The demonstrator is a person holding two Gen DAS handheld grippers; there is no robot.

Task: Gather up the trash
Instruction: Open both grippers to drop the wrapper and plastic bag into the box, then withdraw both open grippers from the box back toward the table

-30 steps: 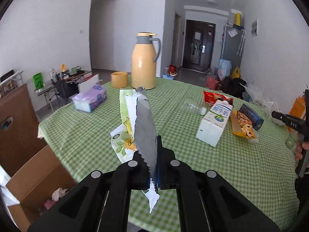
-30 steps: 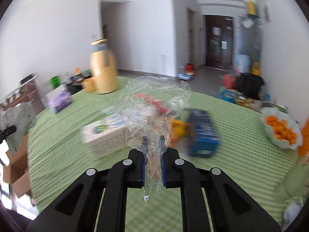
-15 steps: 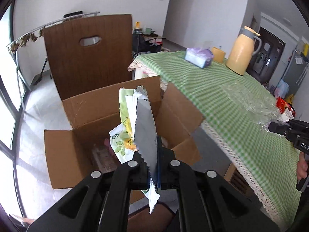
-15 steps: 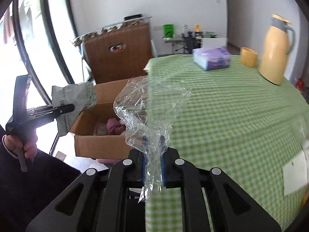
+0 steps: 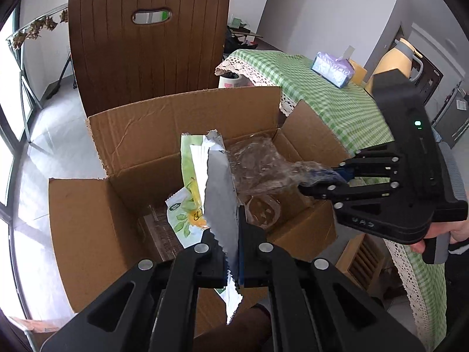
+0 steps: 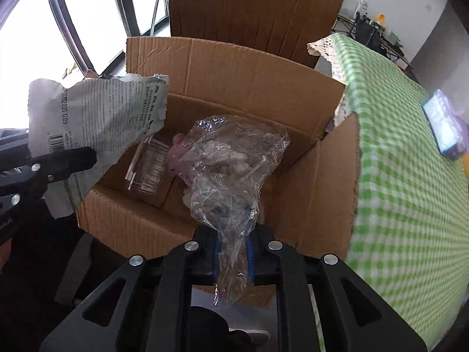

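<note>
The jaws of the left gripper (image 5: 233, 259) are clamped flat on a torn wrapper (image 5: 218, 193), gripping it near its lower end so the sheet stands up between them. The jaws of the right gripper (image 6: 233, 252) are opening, with a crumpled clear film (image 6: 231, 170) between them; the blue pads stand a little apart and the film's tail hangs through the gap.

Location: both items hang above the open box (image 5: 146, 135), which stands on the floor beside the worktop (image 5: 337, 102) and in front of a brown chair (image 5: 146, 44). The box already holds other trash, including a pack with a barcode (image 6: 149, 167).

Handling:
- Wrapper: light, thin foil laminate. It is stiff enough to stand upright from an edge grip, but it creases easily. Take hold across a flat edge, as here.
- Film: very light, soft and slippery. It has no firm edge, so grip a bunched part. It may cling to the pads and is likely to drift rather than drop straight.

Judgement: release is best made low over the box opening, so neither piece floats past the flaps.
</note>
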